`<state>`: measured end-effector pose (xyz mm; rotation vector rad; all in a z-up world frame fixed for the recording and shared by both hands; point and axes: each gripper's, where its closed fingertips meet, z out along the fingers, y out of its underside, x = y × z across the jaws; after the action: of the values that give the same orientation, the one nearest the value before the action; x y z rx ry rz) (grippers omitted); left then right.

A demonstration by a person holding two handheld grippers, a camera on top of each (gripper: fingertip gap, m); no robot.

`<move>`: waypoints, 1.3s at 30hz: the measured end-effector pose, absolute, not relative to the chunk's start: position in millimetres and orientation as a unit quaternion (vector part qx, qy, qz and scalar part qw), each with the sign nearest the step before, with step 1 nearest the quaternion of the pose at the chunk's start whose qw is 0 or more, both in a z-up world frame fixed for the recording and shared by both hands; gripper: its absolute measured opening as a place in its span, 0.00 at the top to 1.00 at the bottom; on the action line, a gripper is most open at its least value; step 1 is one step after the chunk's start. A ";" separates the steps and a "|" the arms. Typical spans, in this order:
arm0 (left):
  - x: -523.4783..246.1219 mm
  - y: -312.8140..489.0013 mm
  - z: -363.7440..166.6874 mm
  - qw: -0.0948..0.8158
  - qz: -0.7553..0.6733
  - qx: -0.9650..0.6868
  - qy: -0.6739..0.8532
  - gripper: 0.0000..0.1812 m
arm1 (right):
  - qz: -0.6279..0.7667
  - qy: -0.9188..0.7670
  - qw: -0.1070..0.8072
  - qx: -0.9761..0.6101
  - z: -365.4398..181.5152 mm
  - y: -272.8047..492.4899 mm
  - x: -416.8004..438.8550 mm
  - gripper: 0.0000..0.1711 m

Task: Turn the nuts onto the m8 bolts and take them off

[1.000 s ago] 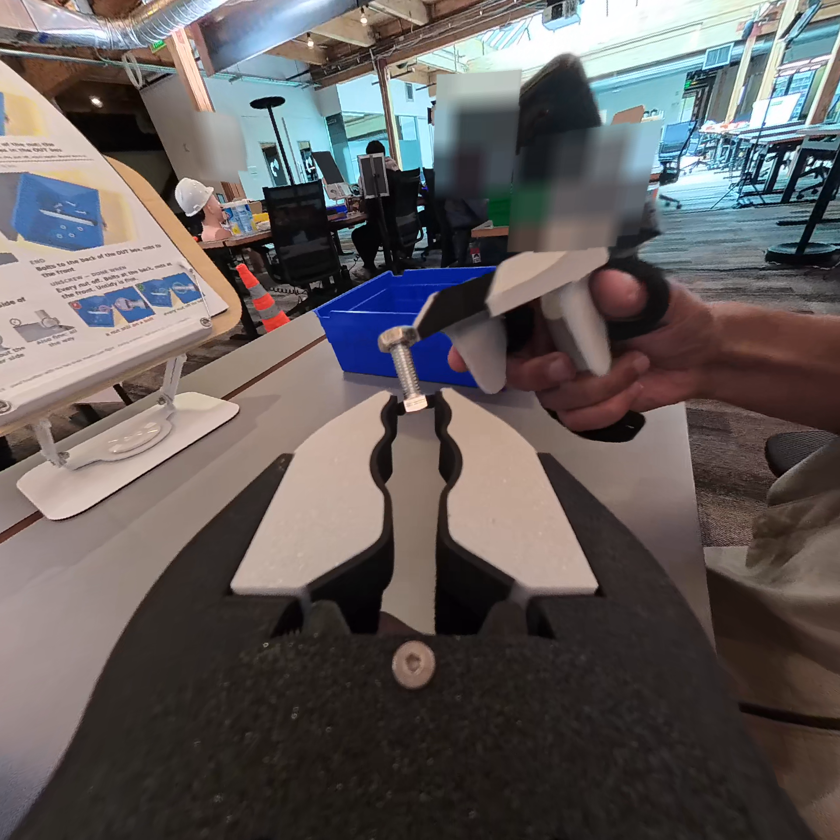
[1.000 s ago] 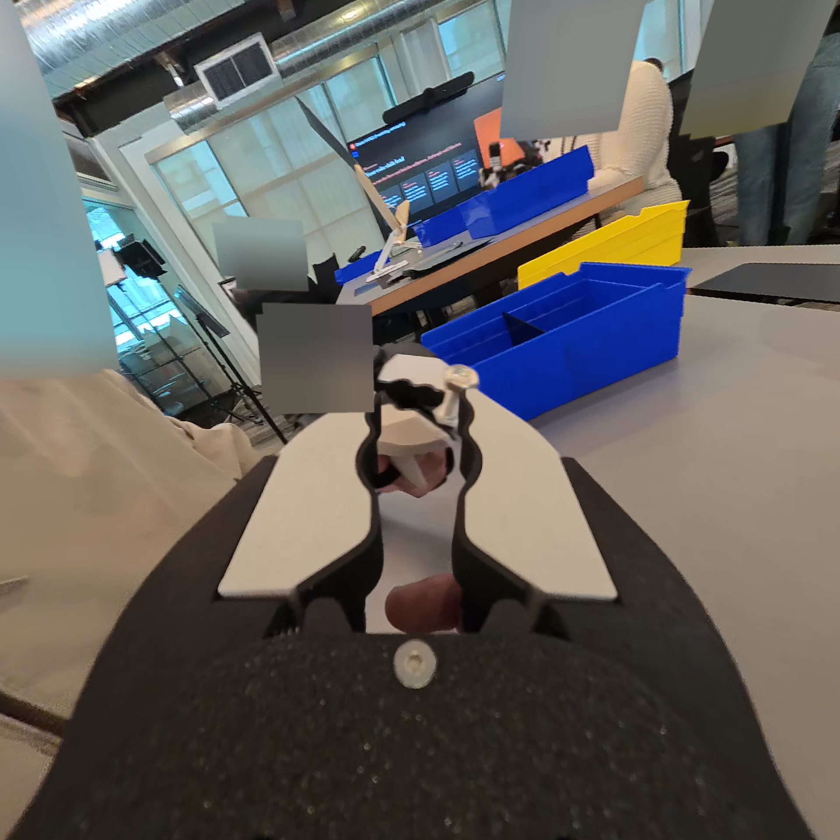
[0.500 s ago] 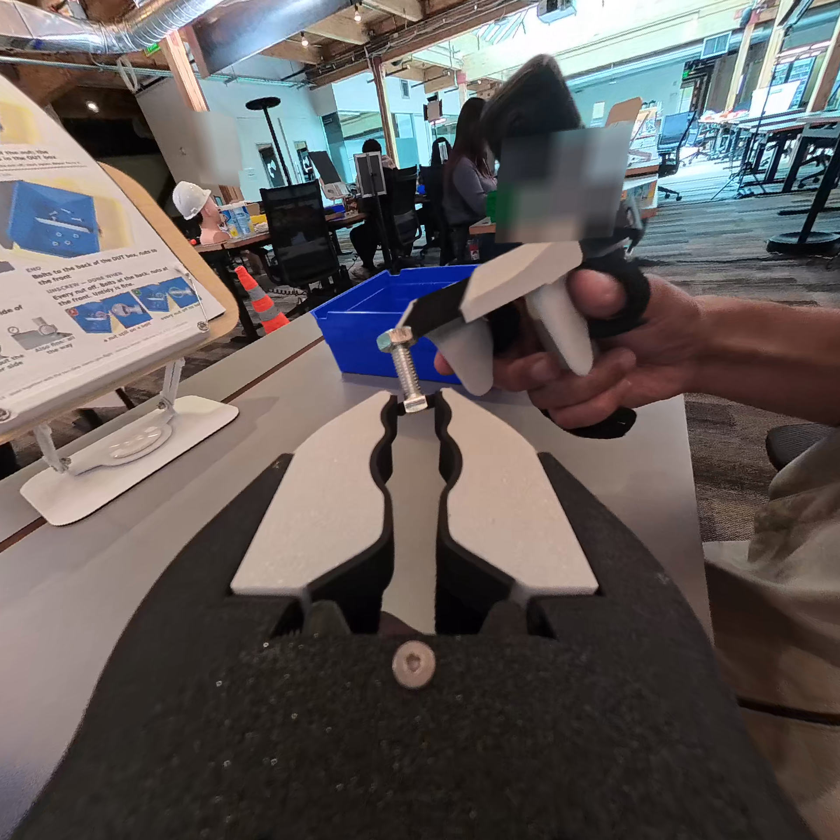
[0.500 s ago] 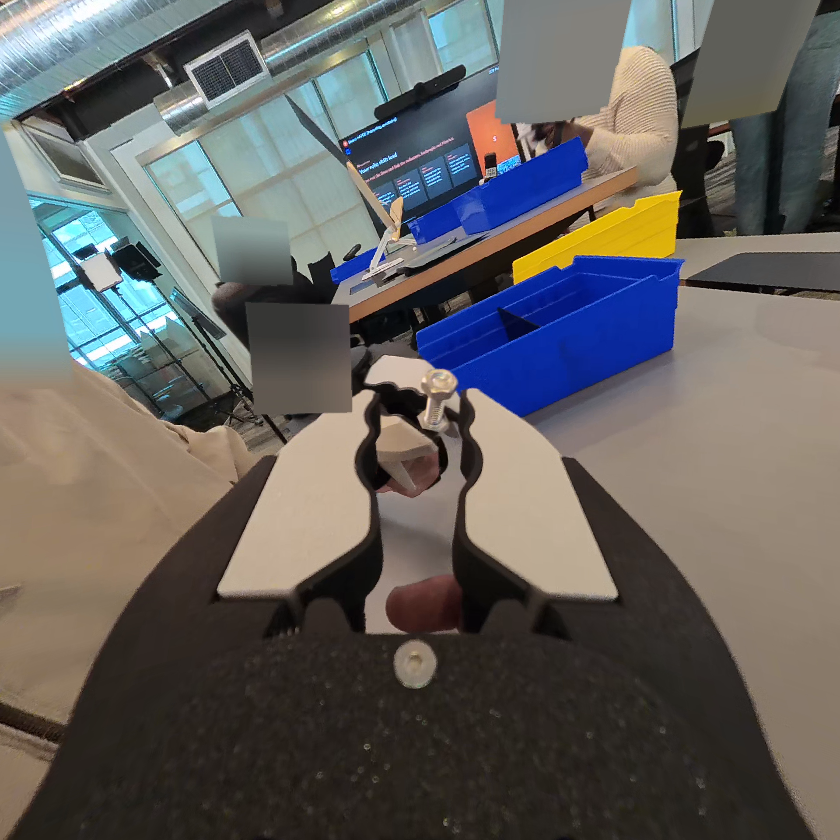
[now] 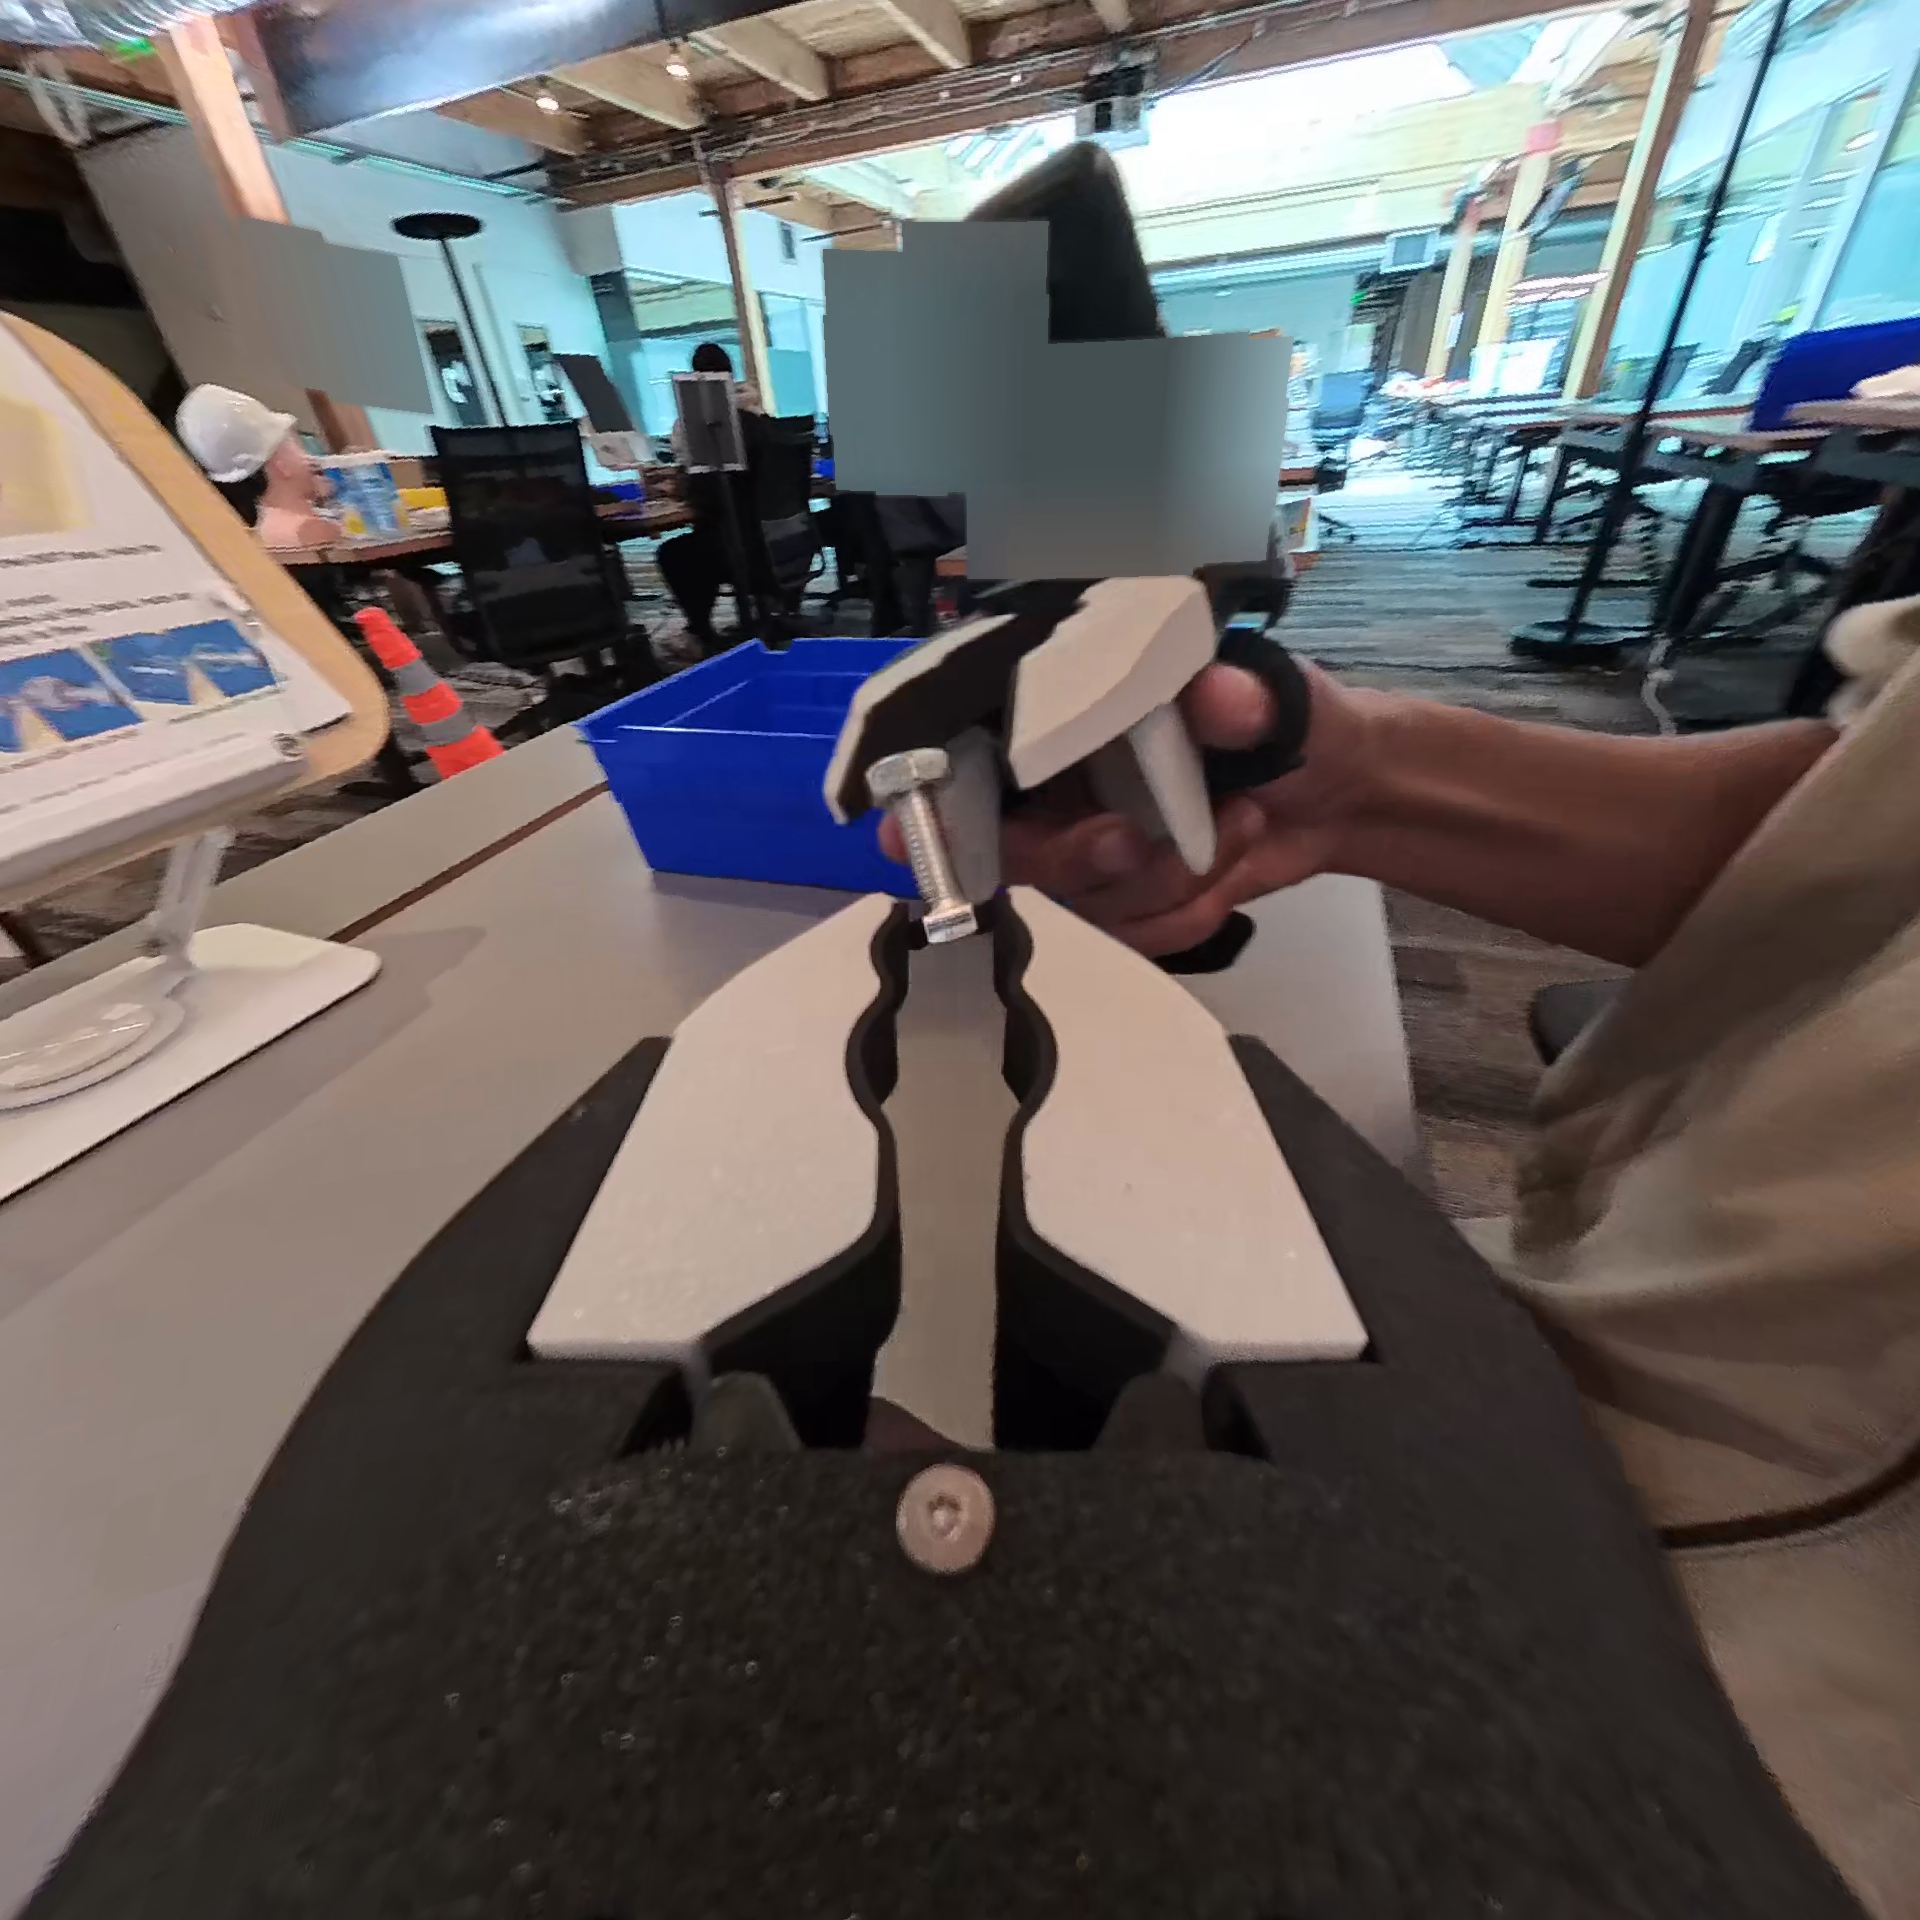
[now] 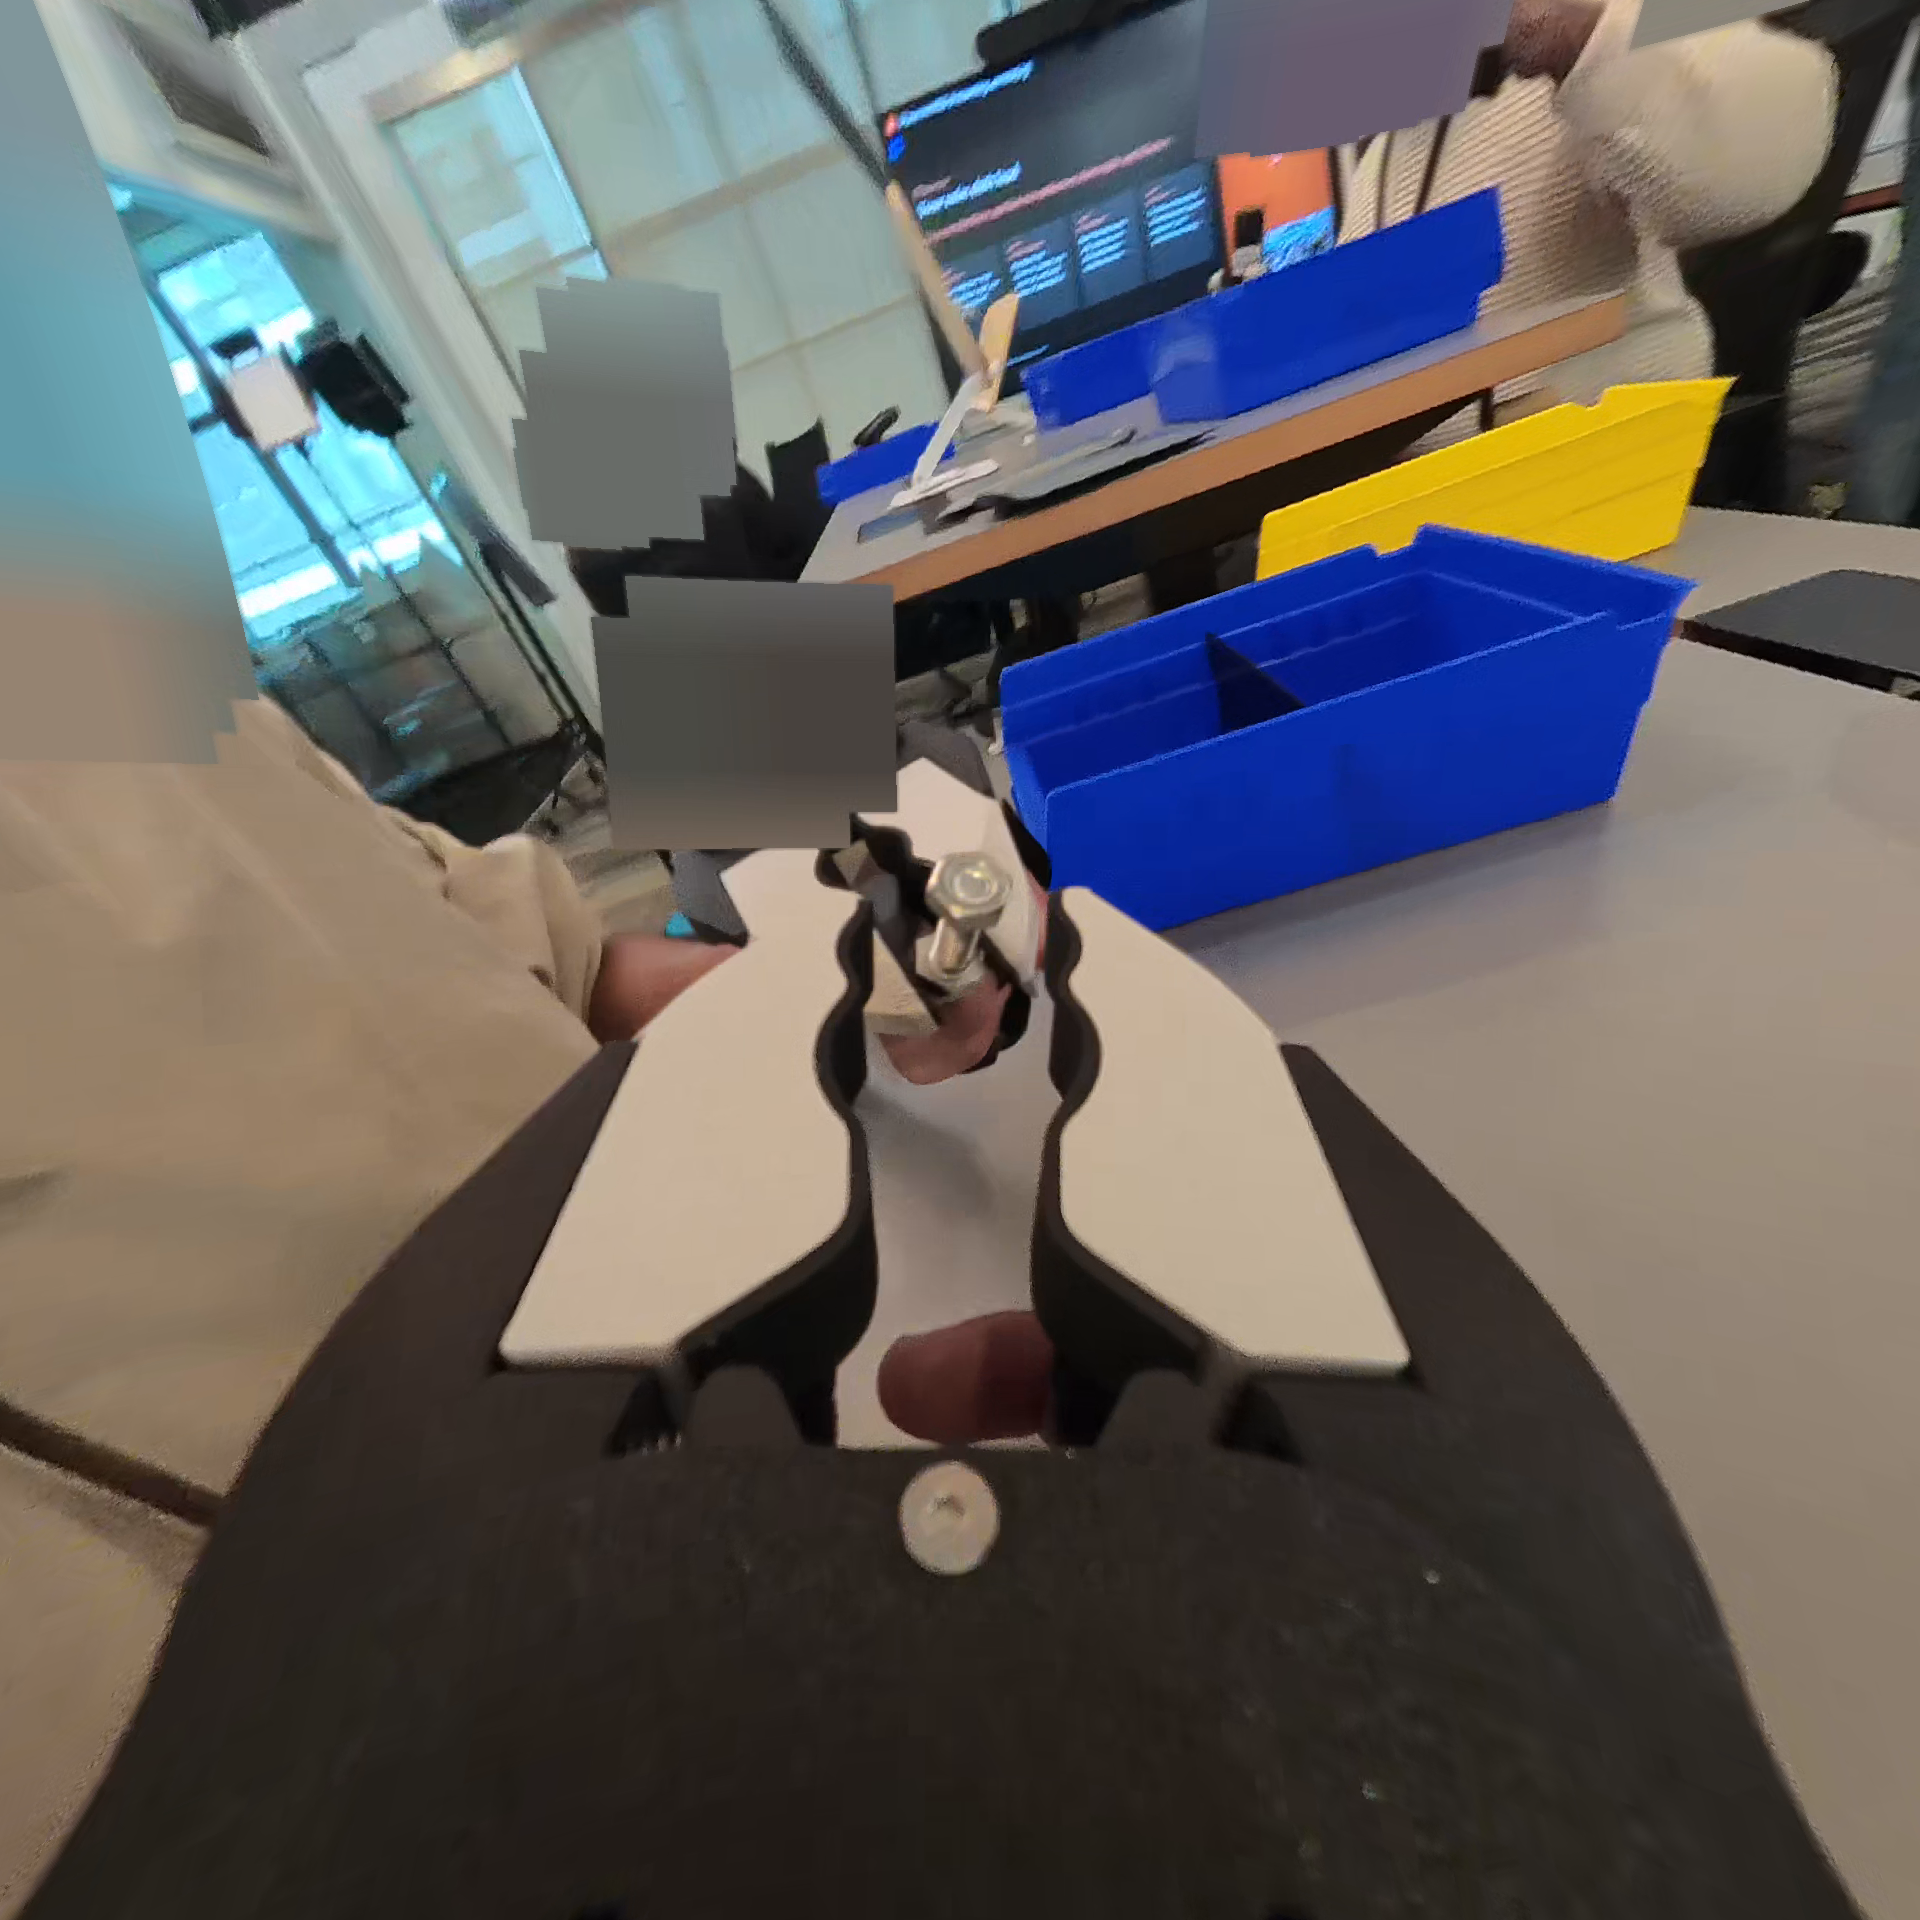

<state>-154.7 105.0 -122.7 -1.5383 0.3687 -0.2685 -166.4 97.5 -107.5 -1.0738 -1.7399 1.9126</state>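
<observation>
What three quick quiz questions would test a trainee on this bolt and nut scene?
1. True or false: the bolt lies in the blue bin.
2. Which gripper has the nut between its tips?
3. In the right wrist view, the bin behind the blue bin is: A red, B yellow, C green.

Key
1. False: it is held above the table, head up.
2. The left gripper.
3. B, the yellow bin.
</observation>
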 end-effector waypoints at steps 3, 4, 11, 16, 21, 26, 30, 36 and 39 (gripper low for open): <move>-148.3 105.6 -124.6 0.689 -0.133 -0.690 0.180 0.91 | 0.678 -0.620 0.157 -0.362 -105.3 91.9 -166.8 0.91; -150.3 107.7 -125.1 0.691 -0.115 -0.691 0.178 0.91 | 0.680 -0.615 0.157 -0.368 -104.6 93.0 -169.3 0.92; -173.9 123.7 -130.0 0.646 0.235 -0.699 0.195 0.91 | 0.698 -0.500 0.171 -0.482 -113.5 113.9 -188.0 0.92; -177.2 125.2 -133.5 0.638 0.246 -0.707 0.181 0.91 | 0.709 -0.438 0.163 -0.528 -119.4 117.3 -189.0 0.90; -161.5 118.6 -123.1 0.679 0.088 -0.709 0.170 0.91 | 0.723 -0.492 0.185 -0.449 -110.1 111.4 -173.2 0.77; -143.9 109.6 -116.7 0.698 -0.092 -0.691 0.164 0.92 | 0.754 -0.511 0.154 -0.382 -99.7 100.5 -164.7 0.90; -154.0 115.3 -128.6 0.685 -0.043 -0.710 0.158 0.92 | 0.731 -0.512 0.165 -0.420 -107.5 103.3 -174.3 0.92; -179.2 127.1 -140.0 0.626 0.244 -0.716 0.190 0.91 | 0.701 -0.425 0.169 -0.548 -123.9 121.1 -190.3 0.92; -182.0 128.1 -143.5 0.607 0.297 -0.710 0.197 0.91 | 0.697 -0.391 0.160 -0.579 -128.6 123.5 -191.5 0.92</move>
<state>-182.0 128.1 -143.5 -1.6419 0.4548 0.6858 -191.5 123.5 -128.6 -1.6550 -1.1186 1.9915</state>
